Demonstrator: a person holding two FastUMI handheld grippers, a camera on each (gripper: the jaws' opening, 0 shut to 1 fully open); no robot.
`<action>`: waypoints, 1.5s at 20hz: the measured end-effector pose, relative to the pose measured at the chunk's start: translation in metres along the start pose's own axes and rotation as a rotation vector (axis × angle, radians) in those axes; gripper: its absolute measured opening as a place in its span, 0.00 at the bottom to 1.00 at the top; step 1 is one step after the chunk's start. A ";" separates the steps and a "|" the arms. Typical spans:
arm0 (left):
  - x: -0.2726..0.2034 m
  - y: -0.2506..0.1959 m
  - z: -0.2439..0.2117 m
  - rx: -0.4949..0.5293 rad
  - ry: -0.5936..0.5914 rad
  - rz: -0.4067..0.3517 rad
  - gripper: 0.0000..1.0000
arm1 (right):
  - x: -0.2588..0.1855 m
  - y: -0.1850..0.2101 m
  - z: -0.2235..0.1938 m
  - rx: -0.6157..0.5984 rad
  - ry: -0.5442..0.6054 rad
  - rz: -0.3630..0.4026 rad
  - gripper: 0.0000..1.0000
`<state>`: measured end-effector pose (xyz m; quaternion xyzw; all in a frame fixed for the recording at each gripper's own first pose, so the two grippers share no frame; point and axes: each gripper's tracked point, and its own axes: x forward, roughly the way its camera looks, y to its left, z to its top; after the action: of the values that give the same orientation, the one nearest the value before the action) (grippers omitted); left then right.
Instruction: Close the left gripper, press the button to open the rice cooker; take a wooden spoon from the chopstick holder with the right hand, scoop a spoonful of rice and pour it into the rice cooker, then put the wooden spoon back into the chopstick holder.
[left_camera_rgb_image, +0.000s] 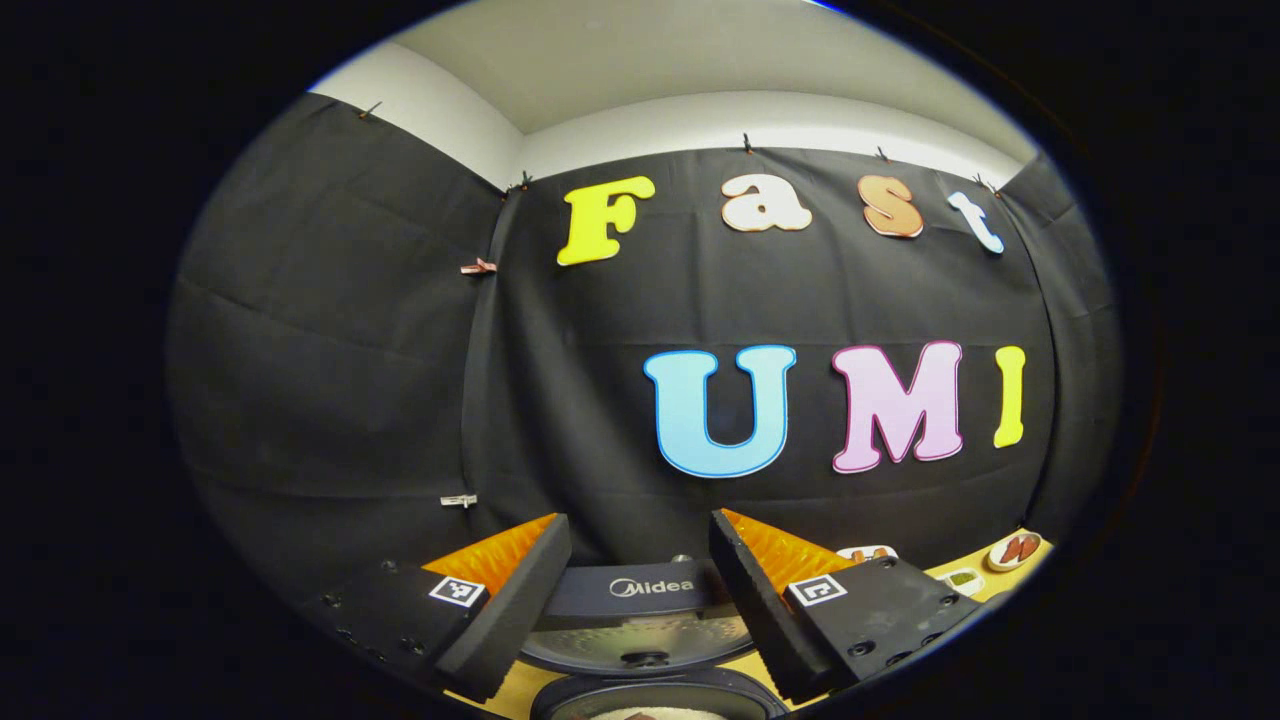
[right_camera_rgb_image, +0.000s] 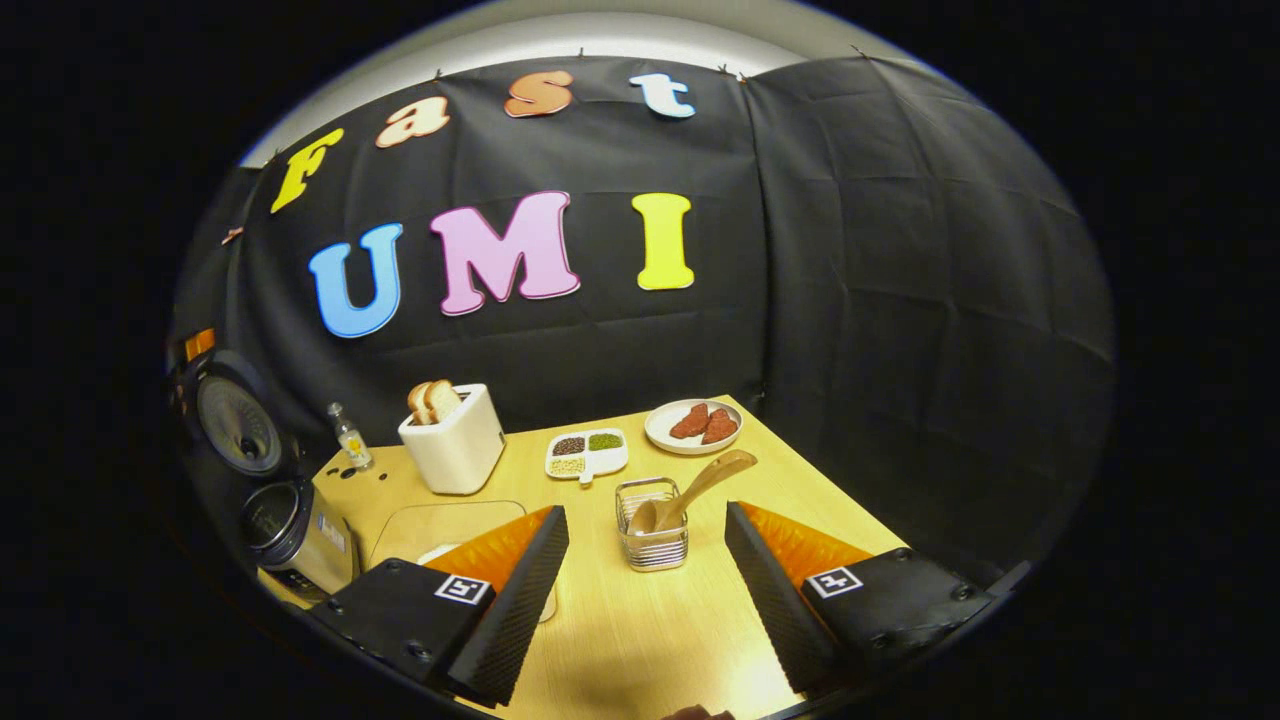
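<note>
The rice cooker (right_camera_rgb_image: 290, 540) stands at the table's left edge in the right gripper view, its lid (right_camera_rgb_image: 235, 425) swung up and open. In the left gripper view the raised lid (left_camera_rgb_image: 640, 605) sits just beyond my left gripper (left_camera_rgb_image: 640, 585), which is open with nothing between its fingers; the pot rim (left_camera_rgb_image: 660, 700) shows below. My right gripper (right_camera_rgb_image: 645, 570) is open above the table, a short way in front of the wire chopstick holder (right_camera_rgb_image: 652, 538). The wooden spoon (right_camera_rgb_image: 695, 490) rests in the holder, bowl down, handle leaning up to the right.
On the wooden table (right_camera_rgb_image: 640, 630) stand a white toaster (right_camera_rgb_image: 455, 440) with bread, a small bottle (right_camera_rgb_image: 350, 437), a divided dish of beans (right_camera_rgb_image: 587, 452), a plate of red slices (right_camera_rgb_image: 693, 426) and a clear board (right_camera_rgb_image: 440, 525) near the cooker.
</note>
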<state>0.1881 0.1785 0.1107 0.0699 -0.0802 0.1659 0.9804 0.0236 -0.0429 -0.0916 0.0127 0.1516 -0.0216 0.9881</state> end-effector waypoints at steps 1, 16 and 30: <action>0.003 0.000 -0.006 0.006 0.020 0.002 0.92 | -0.007 0.007 -0.002 -0.013 0.007 0.012 0.99; -0.098 -0.021 -0.057 -0.061 0.392 -0.017 0.98 | 0.004 0.046 -0.008 0.018 0.007 0.078 0.99; -0.182 -0.045 -0.203 -0.034 0.708 -0.074 0.98 | -0.020 0.019 -0.061 0.042 0.126 0.037 0.99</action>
<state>0.0608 0.1123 -0.1251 -0.0055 0.2643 0.1428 0.9538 -0.0129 -0.0208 -0.1437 0.0375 0.2127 -0.0056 0.9764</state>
